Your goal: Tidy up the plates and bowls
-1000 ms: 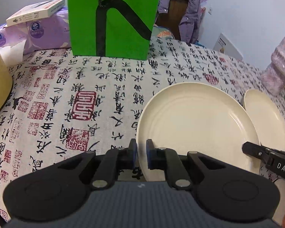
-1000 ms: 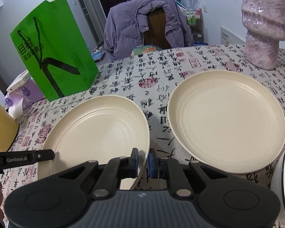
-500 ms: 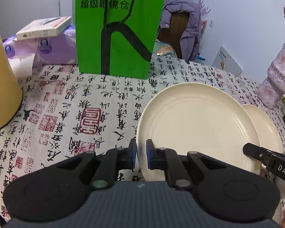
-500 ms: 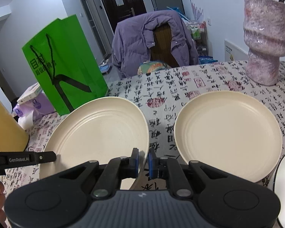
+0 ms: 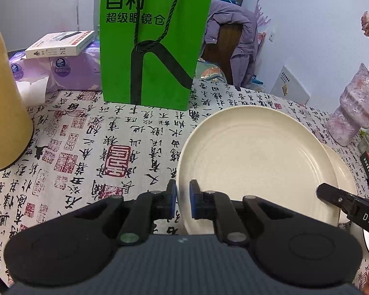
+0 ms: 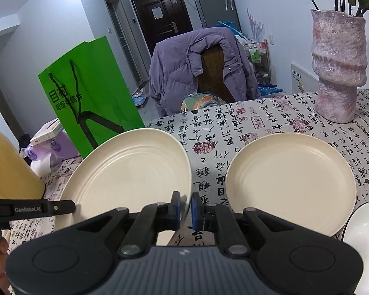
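Left tool clamped on the near-left rim of a cream plate, plate raised and tilted above the bench, right tool pinching its right rim, second plate lying flat beside it

Behind the held cream plate, only a crescent of the second plate showing in the left wrist view. White bowl cut off by the right edge; yellow bottle cropped at the left. Green bag clipped at the top. Small print on the box unreadable.
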Demonstrator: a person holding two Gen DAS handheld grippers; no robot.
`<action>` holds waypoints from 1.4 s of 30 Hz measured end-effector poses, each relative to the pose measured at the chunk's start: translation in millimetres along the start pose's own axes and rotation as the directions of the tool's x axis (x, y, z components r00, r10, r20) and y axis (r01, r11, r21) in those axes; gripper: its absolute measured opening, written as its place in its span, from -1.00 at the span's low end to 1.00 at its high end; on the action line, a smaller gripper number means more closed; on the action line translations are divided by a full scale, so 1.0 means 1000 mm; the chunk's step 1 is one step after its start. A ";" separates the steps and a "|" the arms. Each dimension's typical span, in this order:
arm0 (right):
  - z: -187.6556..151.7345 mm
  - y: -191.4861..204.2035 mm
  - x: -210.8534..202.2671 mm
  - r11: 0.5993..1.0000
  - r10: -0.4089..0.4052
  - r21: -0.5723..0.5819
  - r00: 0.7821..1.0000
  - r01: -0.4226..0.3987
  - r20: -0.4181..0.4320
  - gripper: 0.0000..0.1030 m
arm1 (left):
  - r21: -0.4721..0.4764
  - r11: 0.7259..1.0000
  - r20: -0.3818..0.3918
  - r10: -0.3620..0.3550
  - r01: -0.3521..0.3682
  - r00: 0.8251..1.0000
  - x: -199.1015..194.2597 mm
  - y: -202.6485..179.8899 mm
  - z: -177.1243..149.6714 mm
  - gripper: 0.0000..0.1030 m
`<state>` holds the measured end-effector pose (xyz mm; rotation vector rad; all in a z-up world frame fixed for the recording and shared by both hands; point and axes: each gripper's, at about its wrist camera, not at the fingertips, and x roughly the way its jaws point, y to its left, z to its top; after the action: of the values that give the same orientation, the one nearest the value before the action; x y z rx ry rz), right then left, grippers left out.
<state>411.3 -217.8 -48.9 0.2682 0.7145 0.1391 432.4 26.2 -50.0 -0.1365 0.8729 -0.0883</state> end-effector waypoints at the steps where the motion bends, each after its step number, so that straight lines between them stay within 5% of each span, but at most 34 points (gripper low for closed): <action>1: 0.000 0.000 -0.001 1.000 0.002 0.001 1.000 -0.002 0.002 -0.83 | 0.000 1.000 0.002 0.000 0.000 1.000 -0.001 0.000 0.000 -0.79; 42: -0.017 0.002 -0.070 0.998 0.064 0.018 0.997 -0.065 0.051 -0.83 | -0.020 0.999 0.064 0.035 -0.034 0.997 -0.074 -0.013 -0.031 -0.79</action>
<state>347.6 -227.9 -16.4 0.3125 0.6575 0.1865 360.7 20.6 -12.1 -0.1414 0.8118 -0.0435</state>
